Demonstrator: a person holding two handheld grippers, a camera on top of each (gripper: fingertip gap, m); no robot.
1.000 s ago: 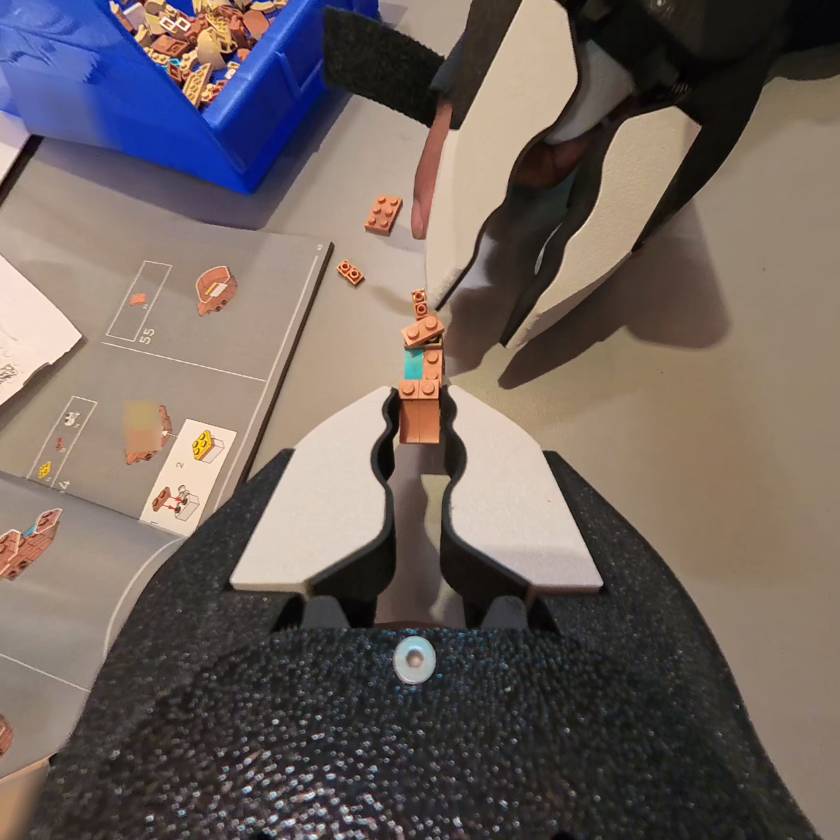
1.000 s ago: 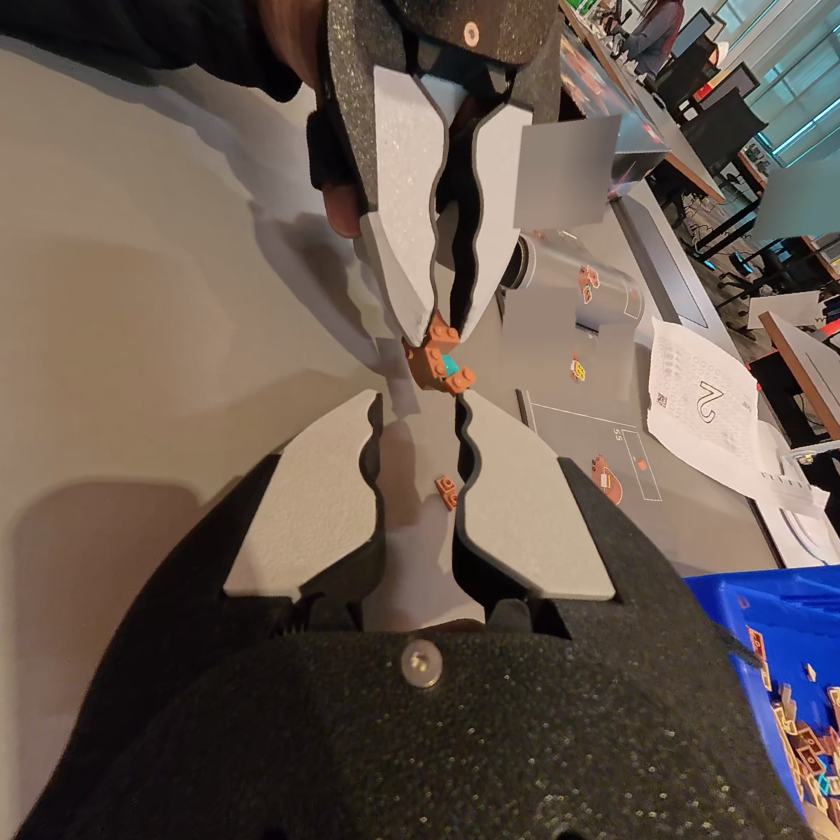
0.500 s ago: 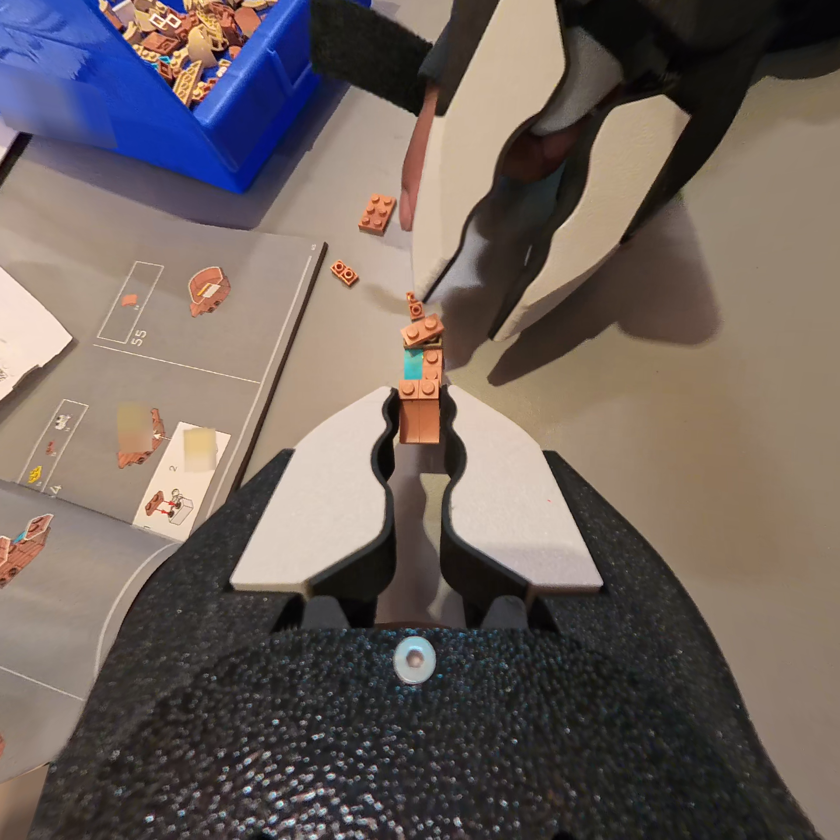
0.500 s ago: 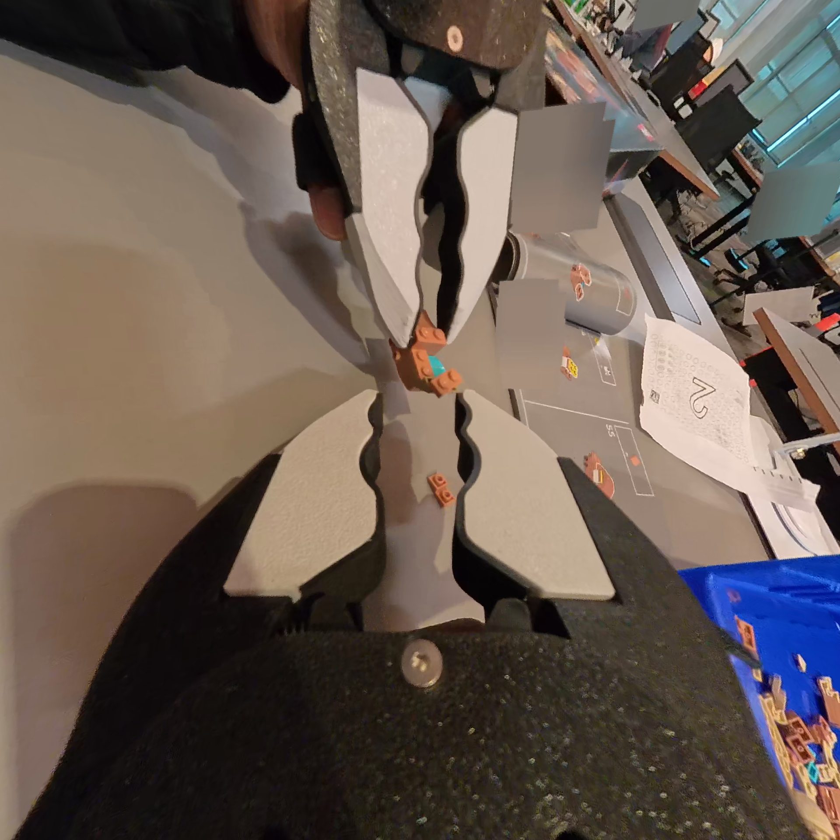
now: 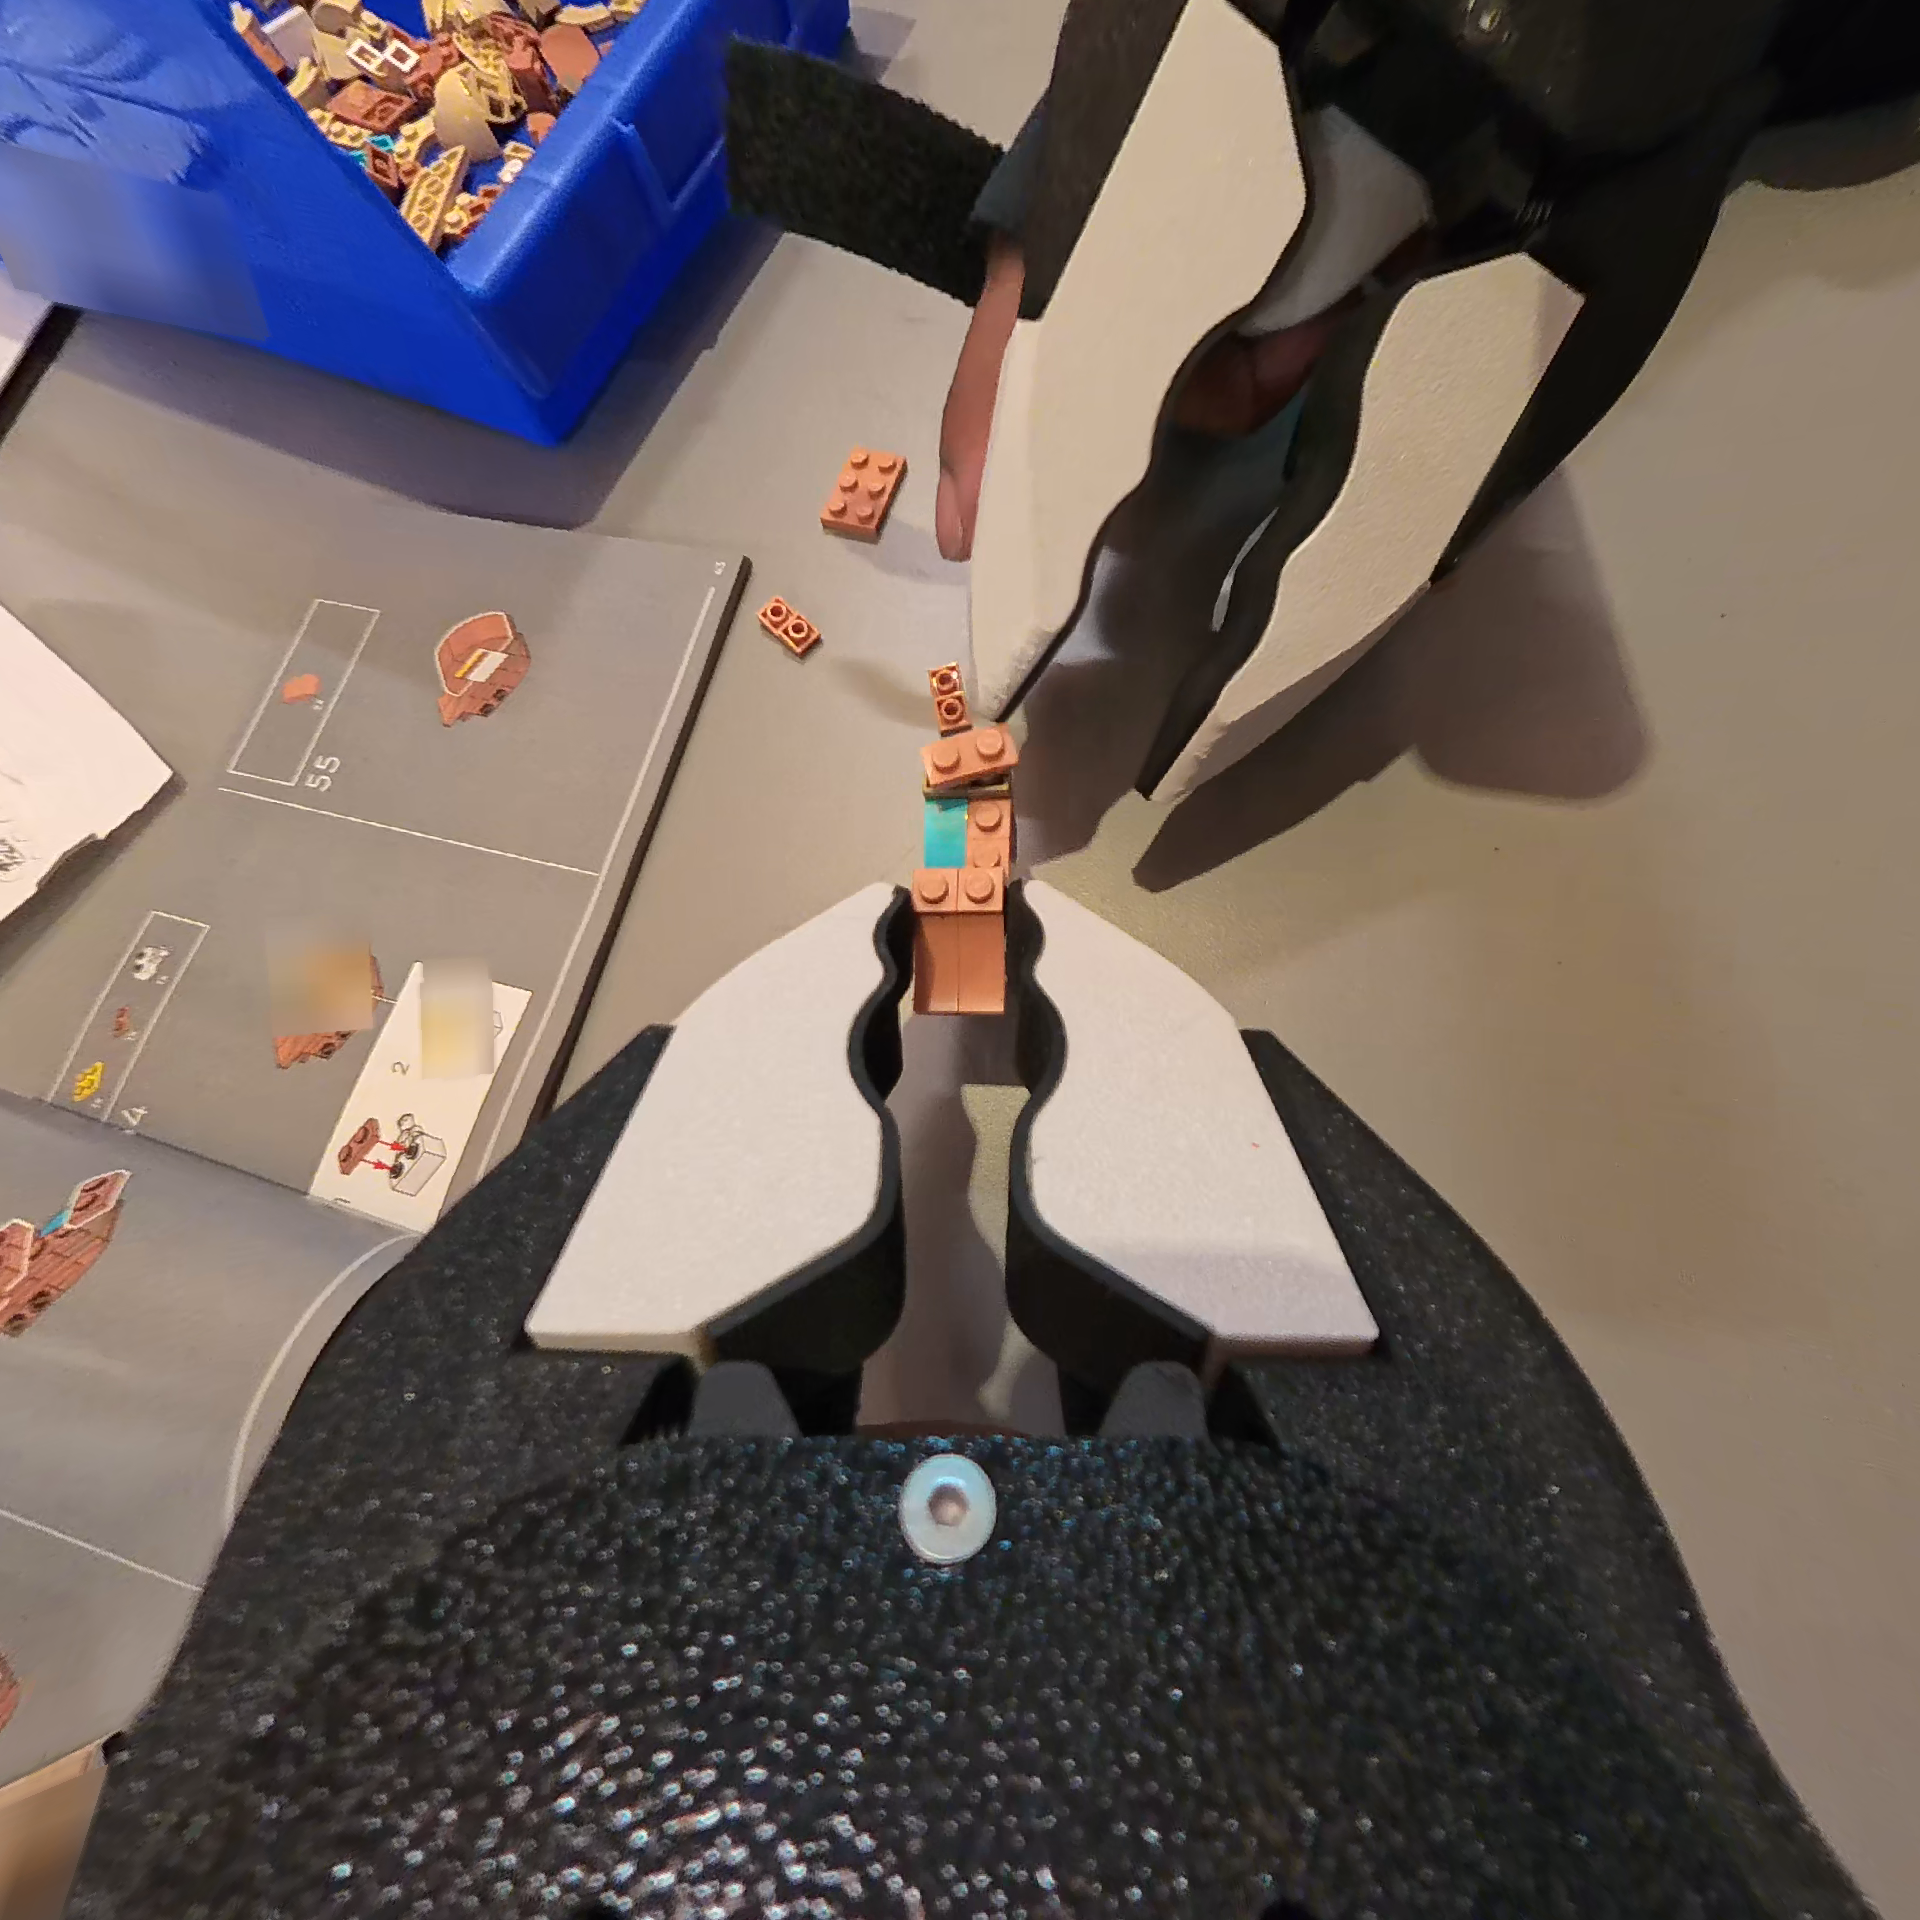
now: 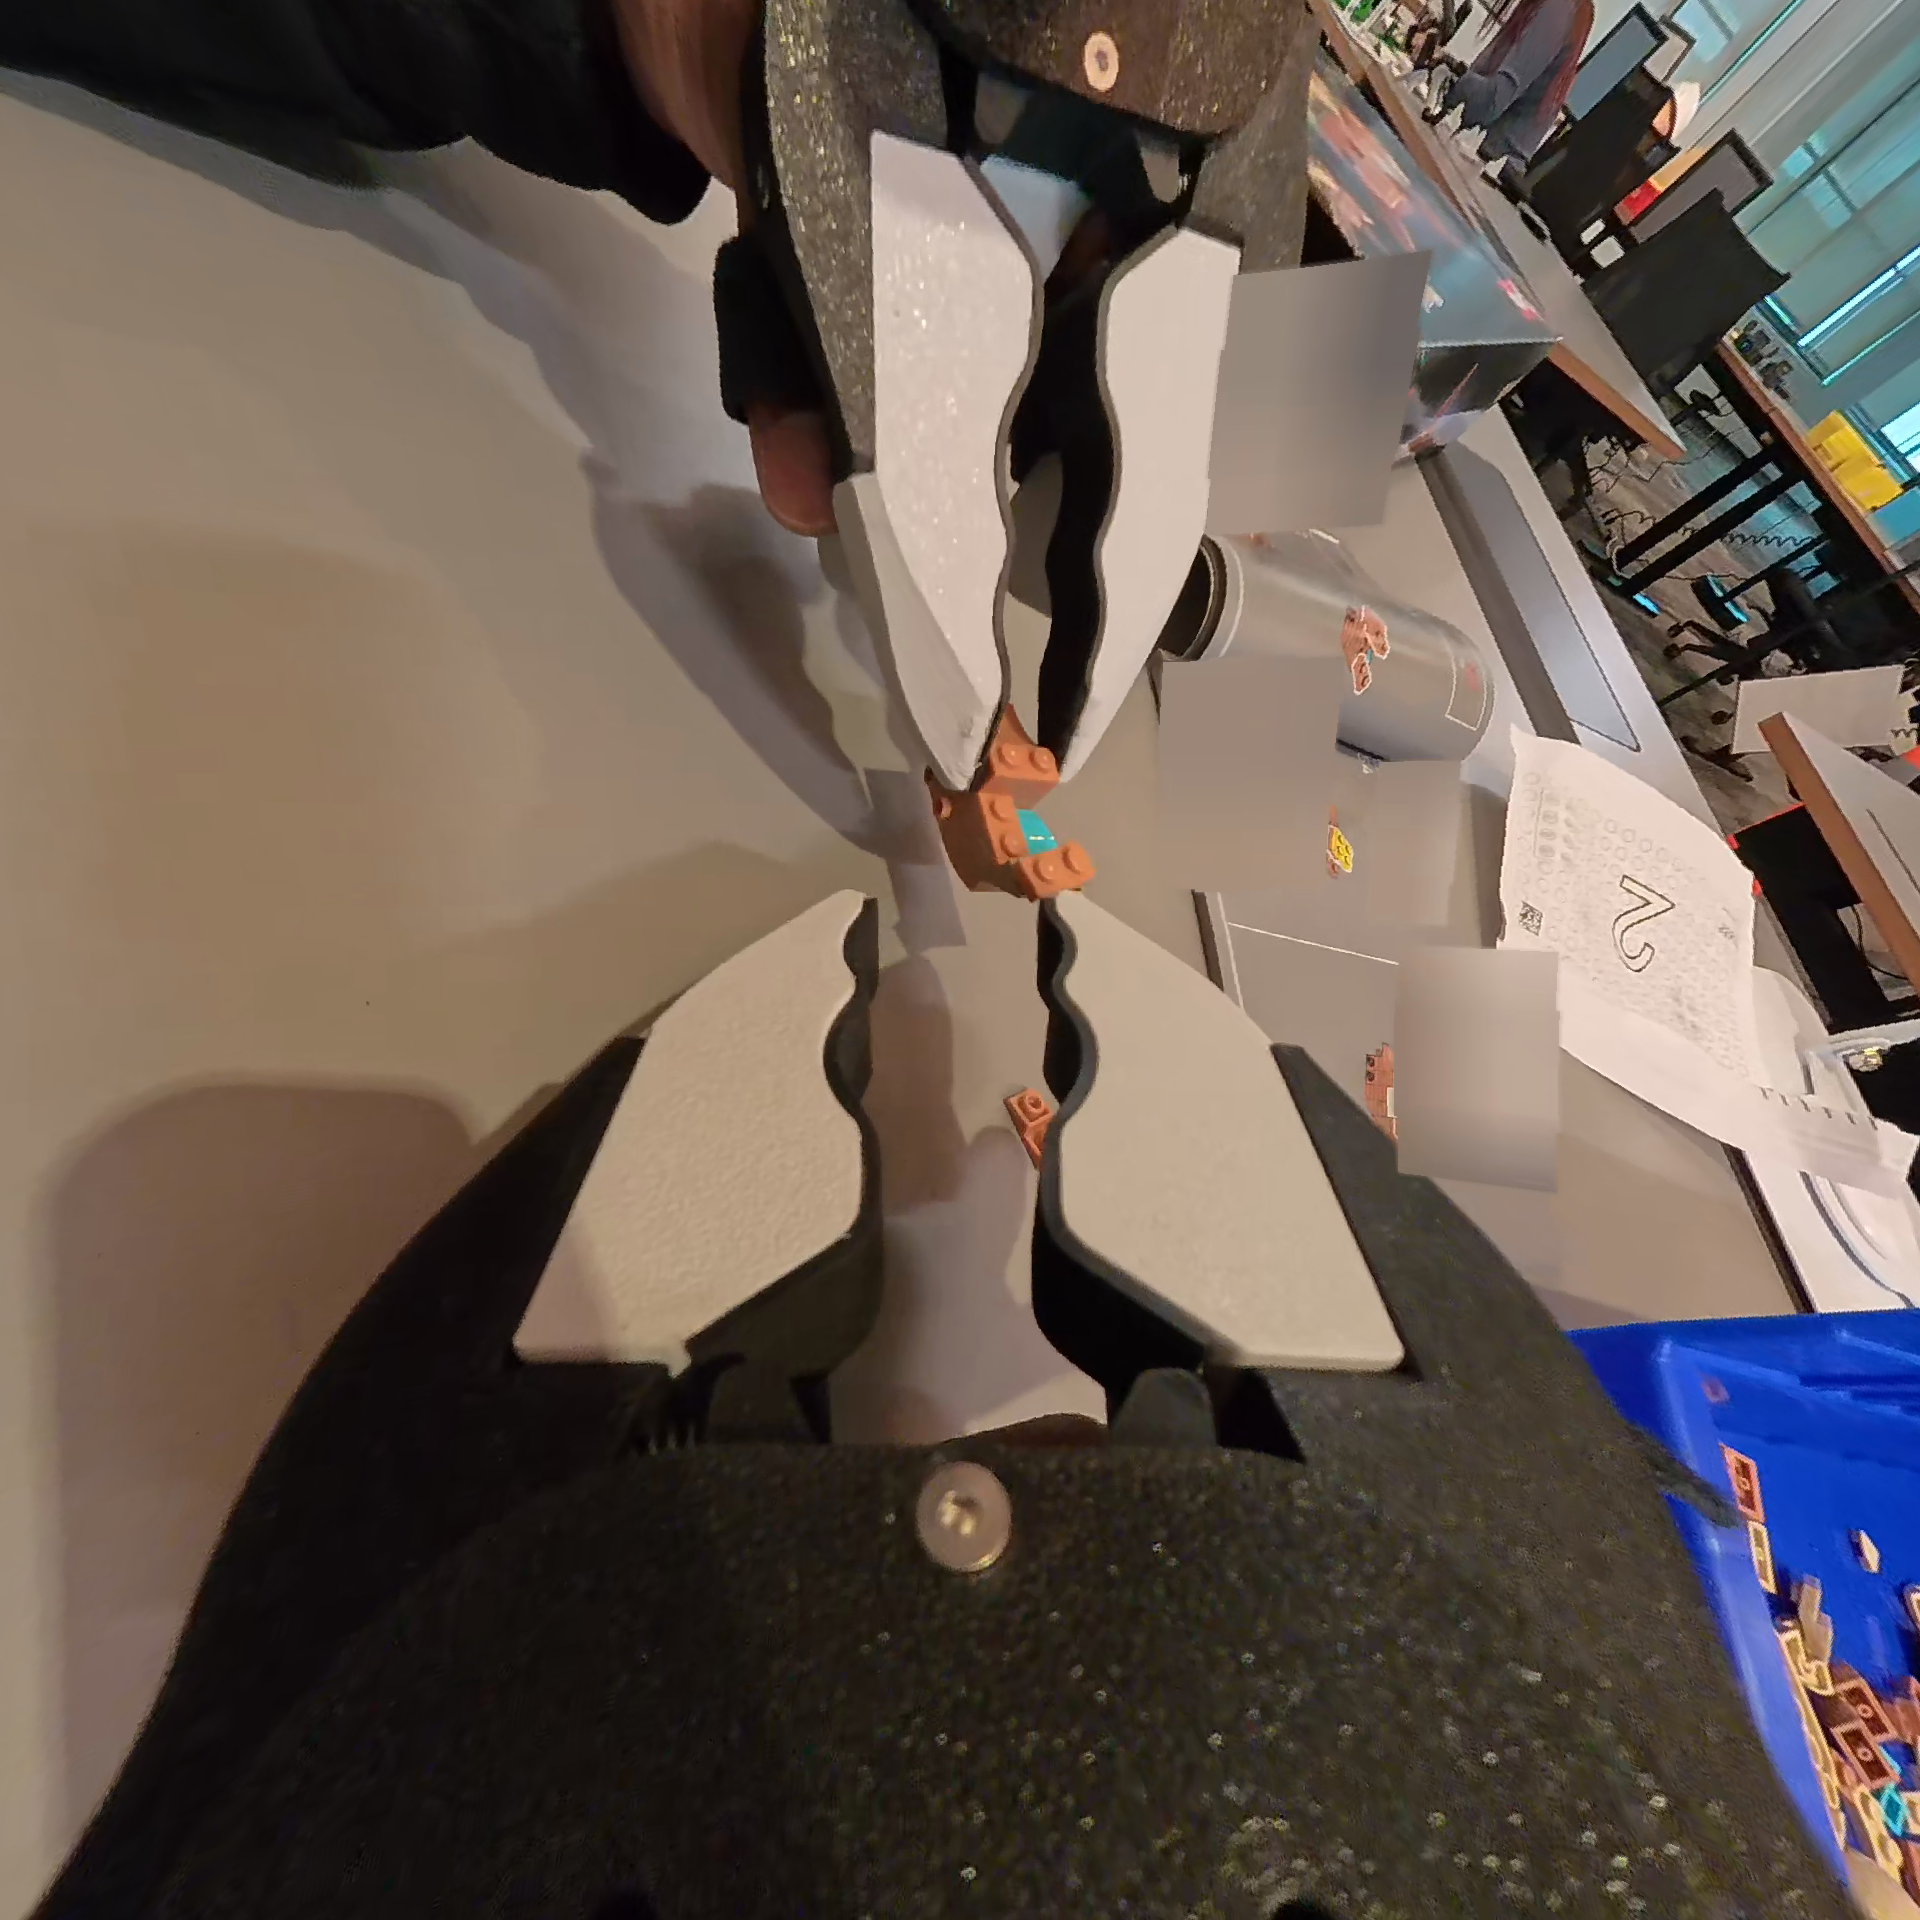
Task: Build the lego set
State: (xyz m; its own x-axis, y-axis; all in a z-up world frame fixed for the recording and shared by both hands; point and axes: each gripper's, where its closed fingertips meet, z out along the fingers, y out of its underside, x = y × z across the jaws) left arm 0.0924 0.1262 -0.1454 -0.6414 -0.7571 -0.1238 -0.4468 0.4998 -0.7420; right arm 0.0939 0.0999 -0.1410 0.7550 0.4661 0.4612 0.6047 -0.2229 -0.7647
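Above the grey surface [image 5: 1558,1039] | left claw [image 5: 958,914] clamped on brown brick assembly [image 5: 961,914] with teal piece | right claw [image 6: 956,914] parted, bare, tips just beside assembly | small brown plate [image 5: 949,694] below | blue bin [image 5: 520,291], instruction booklet [image 5: 364,831] nearby

Small printed step numbers sit beside the boxed pictures on the grey booklet [image 5: 436,831]. The white sheet [image 6: 1631,935] bears one large figure, a small square code and fine print too small to read.

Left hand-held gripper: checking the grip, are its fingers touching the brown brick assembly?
Touching: the left wrist view shows both fingers pressed against the assembly.
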